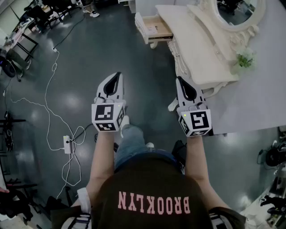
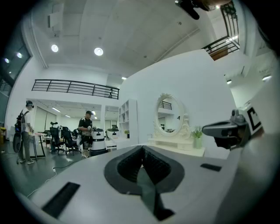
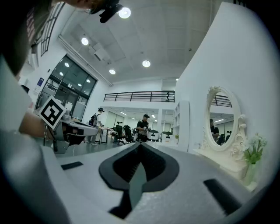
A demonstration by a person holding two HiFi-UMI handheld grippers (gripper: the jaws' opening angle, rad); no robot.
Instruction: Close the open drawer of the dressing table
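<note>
The cream dressing table (image 1: 203,42) stands at the upper right of the head view, with its oval mirror (image 1: 237,13) at the top edge. Its left drawer (image 1: 154,29) is pulled out toward the dark floor. My left gripper (image 1: 118,75) is held level over the floor, well short of the drawer, jaws together and holding nothing. My right gripper (image 1: 179,79) hovers beside the table's near corner, also shut and holding nothing. The left gripper view shows the shut left gripper (image 2: 142,151) and the table (image 2: 177,148) ahead to the right. In the right gripper view, the right gripper (image 3: 140,146) has the mirror (image 3: 222,118) to its right.
A white cable (image 1: 40,105) and a power strip (image 1: 68,144) lie on the floor to the left. Desks and chairs (image 1: 27,27) fill the far left corner. A small plant (image 1: 244,60) sits on the tabletop. People (image 2: 86,135) stand at workstations in the distance.
</note>
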